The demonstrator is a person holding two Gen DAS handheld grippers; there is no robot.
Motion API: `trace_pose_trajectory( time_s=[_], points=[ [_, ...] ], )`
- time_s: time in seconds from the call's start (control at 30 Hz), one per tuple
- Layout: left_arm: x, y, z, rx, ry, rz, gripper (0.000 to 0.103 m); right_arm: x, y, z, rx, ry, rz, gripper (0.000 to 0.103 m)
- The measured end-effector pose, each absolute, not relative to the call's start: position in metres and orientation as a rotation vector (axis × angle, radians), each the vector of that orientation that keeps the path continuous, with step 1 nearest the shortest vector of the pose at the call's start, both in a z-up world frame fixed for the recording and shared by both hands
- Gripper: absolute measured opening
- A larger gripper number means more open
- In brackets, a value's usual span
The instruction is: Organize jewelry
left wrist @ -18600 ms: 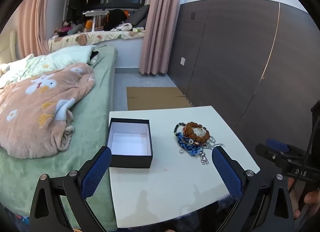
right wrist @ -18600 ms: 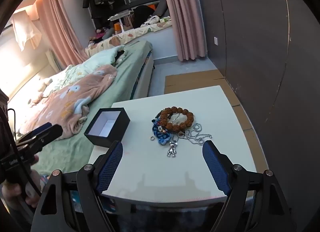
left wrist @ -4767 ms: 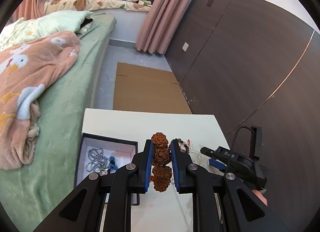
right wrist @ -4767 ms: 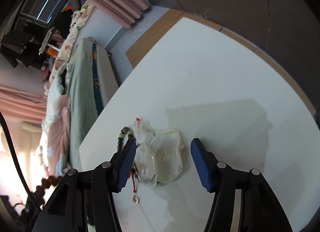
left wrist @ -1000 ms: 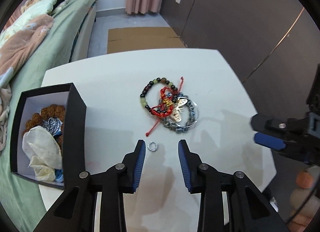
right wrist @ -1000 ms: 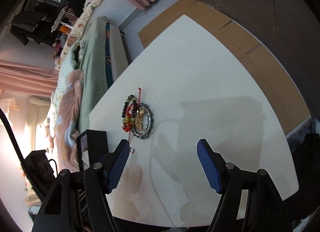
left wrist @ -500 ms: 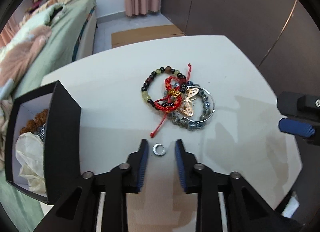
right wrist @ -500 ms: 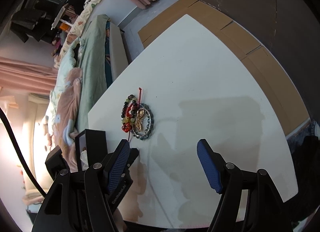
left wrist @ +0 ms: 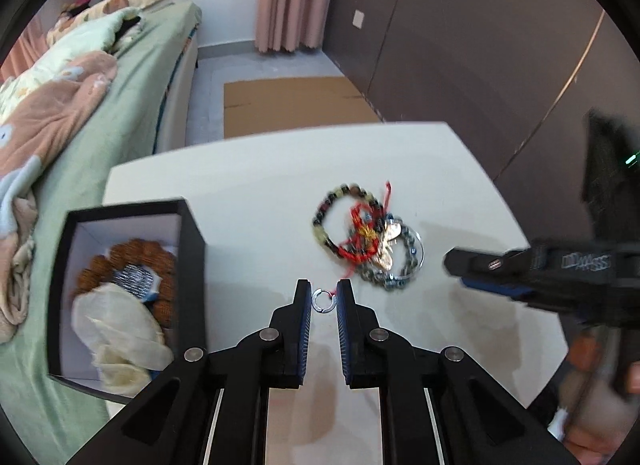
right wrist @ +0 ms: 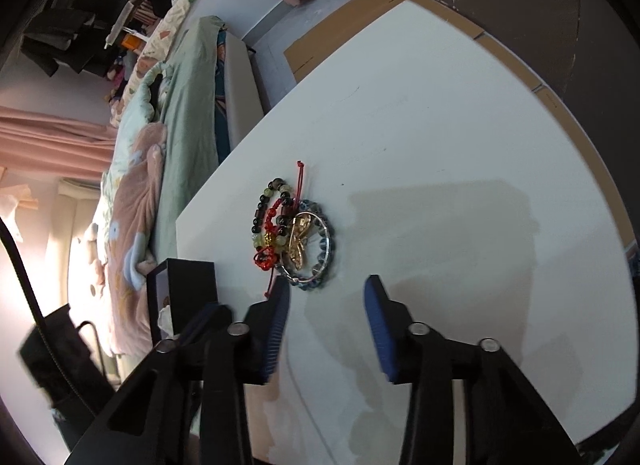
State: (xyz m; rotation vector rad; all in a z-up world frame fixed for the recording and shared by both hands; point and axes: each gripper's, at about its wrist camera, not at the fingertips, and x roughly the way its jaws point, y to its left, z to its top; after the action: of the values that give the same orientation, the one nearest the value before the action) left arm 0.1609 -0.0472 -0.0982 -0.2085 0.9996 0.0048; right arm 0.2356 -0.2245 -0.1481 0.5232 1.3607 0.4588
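My left gripper (left wrist: 323,285) is shut on a small silver ring (left wrist: 323,300), pinched between its blue pads just above the white table (left wrist: 260,193). A tangle of bracelets (left wrist: 368,245) lies just beyond: dark beads, red cord, a gold charm and a silver bangle. In the right wrist view that tangle (right wrist: 292,237) sits just ahead of my right gripper (right wrist: 328,285), near its left finger. Its jaws are closing, with only bare table between them. The black box (left wrist: 192,249) at the left holds a brown bead bracelet (left wrist: 120,253), a silver chain and a clear pouch (left wrist: 120,333).
A bed with green sheets (left wrist: 120,85) and a pink blanket runs along the table's left side. Flattened cardboard (left wrist: 292,105) lies on the floor beyond the table. A dark panelled wall (left wrist: 460,45) stands to the right. The right gripper (left wrist: 480,273) reaches in from the right edge.
My left jaws have closed onto the silver ring. My right jaws have narrowed, and that gripper has drawn closer to the bracelet tangle.
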Motion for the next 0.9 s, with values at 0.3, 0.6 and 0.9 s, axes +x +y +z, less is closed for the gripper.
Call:
trace_pose_trajectory(
  time_s=[0.3, 0.6, 0.9],
  points=[
    [0.148, -0.018, -0.068, -0.253, 0.935, 0.015, 0.013, 0.241, -0.210, -0.162, 0.557, 1.365, 0.419, 0.020],
    [0.130, 0.019, -0.050, -0.294, 0.884, 0.049, 0.013, 0.244, -0.204, -0.167, 0.556, 1.343, 0.369, 0.006],
    [0.116, 0.045, -0.033, -0.325, 0.841, 0.077, 0.013, 0.240, -0.213, -0.138, 0.634, 1.222, 0.439, 0.004]
  ],
)
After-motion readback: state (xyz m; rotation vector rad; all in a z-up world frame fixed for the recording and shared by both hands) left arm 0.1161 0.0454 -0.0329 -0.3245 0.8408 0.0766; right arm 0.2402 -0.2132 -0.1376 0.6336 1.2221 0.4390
